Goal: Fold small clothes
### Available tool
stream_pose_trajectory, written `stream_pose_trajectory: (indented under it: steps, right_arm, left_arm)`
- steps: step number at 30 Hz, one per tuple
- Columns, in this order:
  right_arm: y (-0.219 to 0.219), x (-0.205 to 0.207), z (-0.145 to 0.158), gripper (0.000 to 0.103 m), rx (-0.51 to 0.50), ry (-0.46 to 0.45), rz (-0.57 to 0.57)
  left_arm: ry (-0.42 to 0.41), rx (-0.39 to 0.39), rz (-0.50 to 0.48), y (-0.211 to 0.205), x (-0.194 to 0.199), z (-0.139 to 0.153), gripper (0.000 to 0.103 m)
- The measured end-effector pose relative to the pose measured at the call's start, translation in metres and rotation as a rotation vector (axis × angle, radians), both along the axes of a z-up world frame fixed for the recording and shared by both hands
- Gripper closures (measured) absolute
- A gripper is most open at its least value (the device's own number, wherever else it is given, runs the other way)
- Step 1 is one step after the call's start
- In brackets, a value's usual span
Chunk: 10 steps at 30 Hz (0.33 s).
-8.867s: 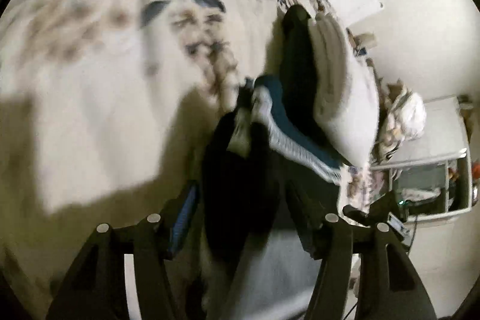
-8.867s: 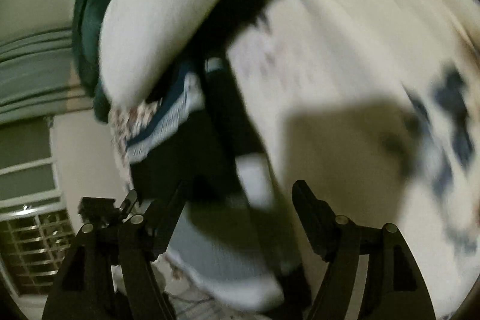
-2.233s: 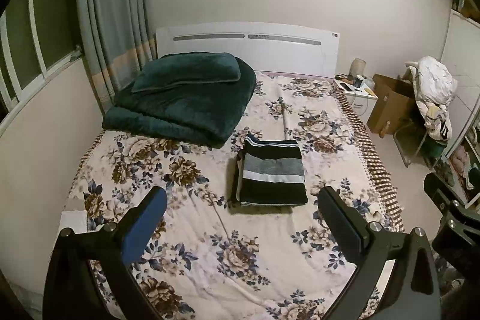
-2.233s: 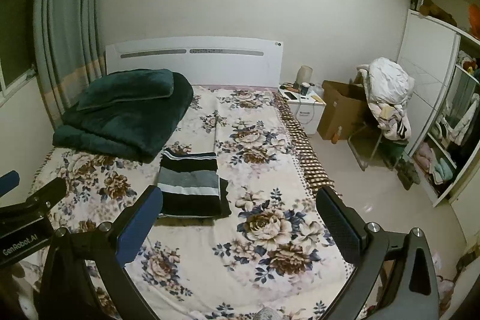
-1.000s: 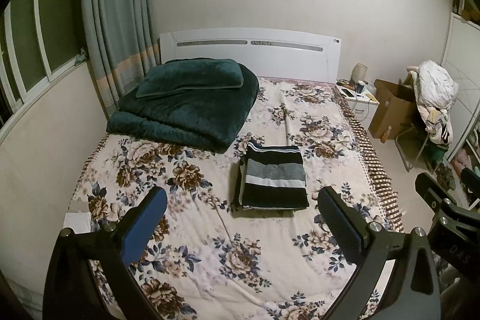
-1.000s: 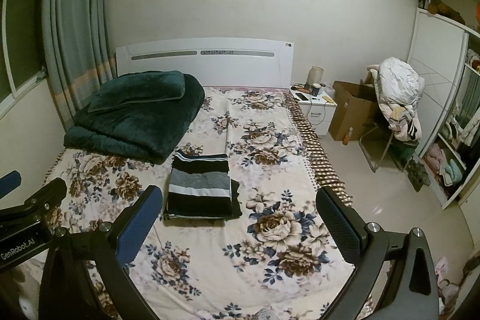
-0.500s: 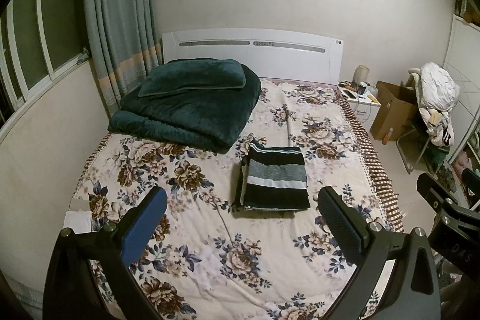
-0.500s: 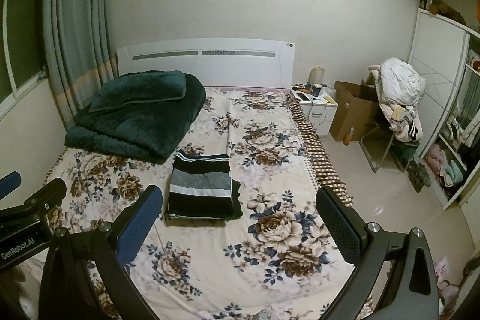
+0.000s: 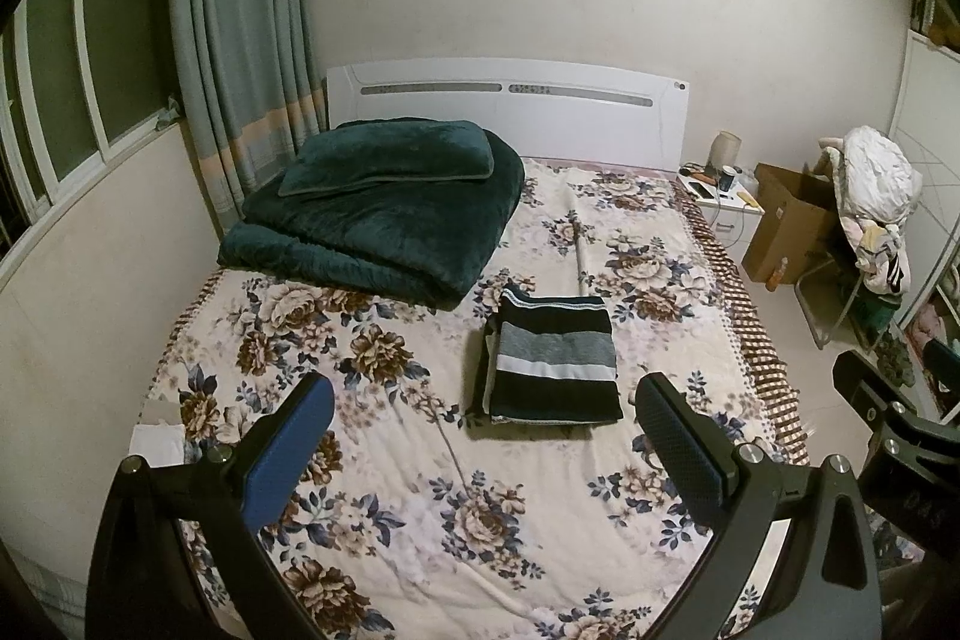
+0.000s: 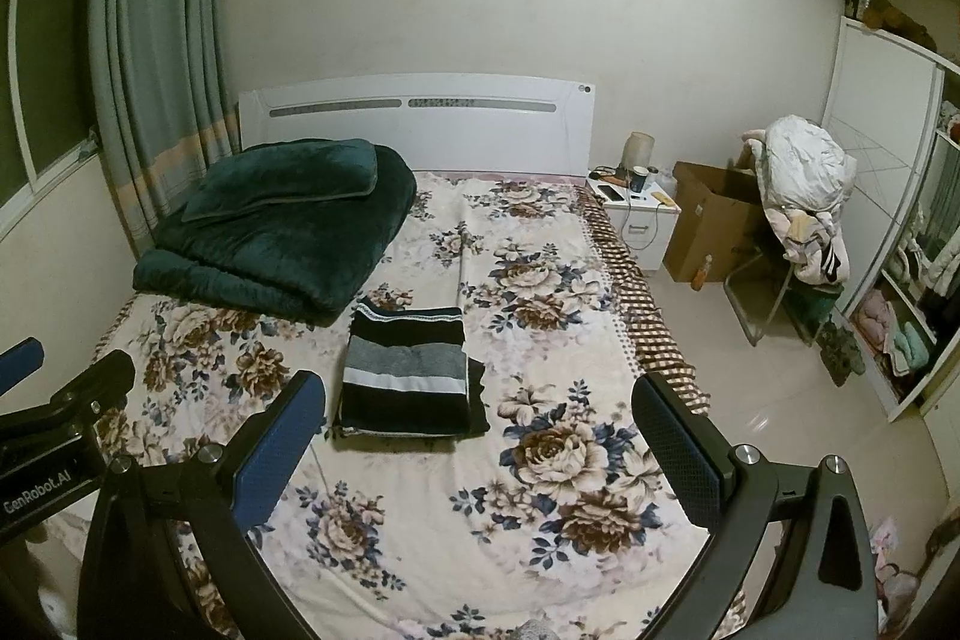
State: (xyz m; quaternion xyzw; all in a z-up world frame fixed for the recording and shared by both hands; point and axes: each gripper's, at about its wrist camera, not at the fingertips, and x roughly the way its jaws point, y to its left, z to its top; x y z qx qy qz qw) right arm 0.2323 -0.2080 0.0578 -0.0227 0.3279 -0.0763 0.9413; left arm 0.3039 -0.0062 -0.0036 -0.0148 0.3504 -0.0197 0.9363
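The left gripper [image 9: 483, 424] hangs with jaws spread wide and empty; its body, at the far left of the right wrist view, reads "GenRobot.AI". Ahead of it, between its fingers, the folded striped garment [image 9: 552, 358] lies on the floral bedspread [image 9: 420, 490]. The right gripper [image 10: 477, 421] likewise gapes empty, the garment [image 10: 408, 370] ahead toward its left finger.

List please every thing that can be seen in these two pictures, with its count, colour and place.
striped garment: 1, black, grey, white; folded, middle of bed
bedsheet: 1, cream floral; covers bed
blanket: 1, dark green; folded, near headboard
pillow: 1, dark green; on blanket
headboard: 1, white; at wall
curtain: 1, grey-green; by window
nightstand: 1, white; beside bed
cardboard box: 1, brown; on floor
left gripper: 1, black and blue; open
right gripper: 1, black and blue; open
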Motion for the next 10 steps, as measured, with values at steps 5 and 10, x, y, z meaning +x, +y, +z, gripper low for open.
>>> stream_pose_trajectory:
  steps: [5,10]
  right_arm:
    - [-0.0004,-0.0003,-0.0004,0.0,-0.003,-0.001,0.001]
    - [-0.0002,0.0012,0.0002,0.0,-0.002,-0.002,0.001]
  left_arm:
    - [0.0,0.001,0.002,-0.0001,-0.0003,-0.0007,0.0]
    - [-0.011,0.002,0.007,-0.0022,0.0009,0.0017,0.0]
